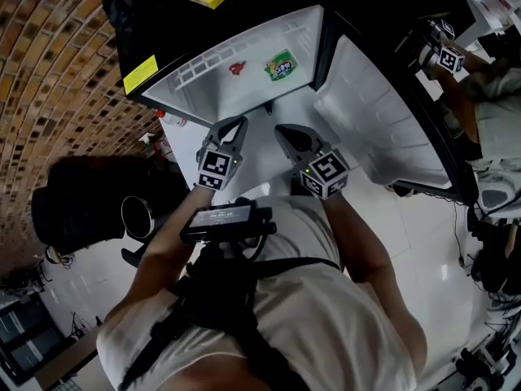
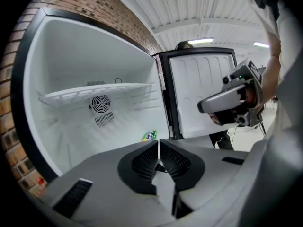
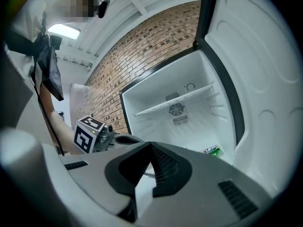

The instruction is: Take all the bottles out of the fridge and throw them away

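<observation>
Since the green-labelled bottle [image 1: 281,65] seems to lie on its side on the fridge [image 1: 252,43] floor, it is probably light, slick plastic that rolls or dents; grip it across the mid-body. The left hand-held gripper [image 1: 238,124] and right hand-held gripper [image 1: 282,130] hover outside, jaws together and empty.

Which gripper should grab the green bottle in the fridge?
Left, probably. The left gripper points straight at the green bottle, which shows just above its jaw tips in its view. From the right gripper the bottle sits off to the side. Both are shut and empty.
</observation>
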Demonstrator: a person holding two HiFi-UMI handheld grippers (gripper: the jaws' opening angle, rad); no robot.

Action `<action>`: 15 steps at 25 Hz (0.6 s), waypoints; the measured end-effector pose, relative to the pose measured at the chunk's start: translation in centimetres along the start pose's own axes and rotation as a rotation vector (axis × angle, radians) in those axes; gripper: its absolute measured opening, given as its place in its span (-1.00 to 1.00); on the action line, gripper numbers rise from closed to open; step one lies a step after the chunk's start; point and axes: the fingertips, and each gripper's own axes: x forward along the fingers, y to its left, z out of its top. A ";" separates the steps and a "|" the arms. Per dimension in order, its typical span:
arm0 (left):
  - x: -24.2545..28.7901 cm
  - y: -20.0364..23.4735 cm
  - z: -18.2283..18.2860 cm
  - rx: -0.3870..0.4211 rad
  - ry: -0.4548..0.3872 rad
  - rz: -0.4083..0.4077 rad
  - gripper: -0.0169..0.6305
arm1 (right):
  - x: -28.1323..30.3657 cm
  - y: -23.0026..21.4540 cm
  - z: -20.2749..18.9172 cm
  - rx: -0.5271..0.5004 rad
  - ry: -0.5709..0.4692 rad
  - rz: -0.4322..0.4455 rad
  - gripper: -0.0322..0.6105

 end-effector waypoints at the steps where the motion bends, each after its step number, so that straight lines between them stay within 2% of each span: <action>1: 0.7 0.0 -0.3 0.027 0.028 0.001 -0.87 | -0.2 -0.2 -0.1 0.002 -0.002 -0.003 -0.93; 7: 4.9 0.3 -3.9 0.171 0.217 0.003 -0.70 | -1.3 -1.4 -0.9 0.042 -0.008 -0.024 -0.93; 15: 10.7 -0.5 -5.3 0.379 0.297 -0.059 -0.54 | -2.9 -2.2 -3.0 0.076 0.016 -0.038 -0.93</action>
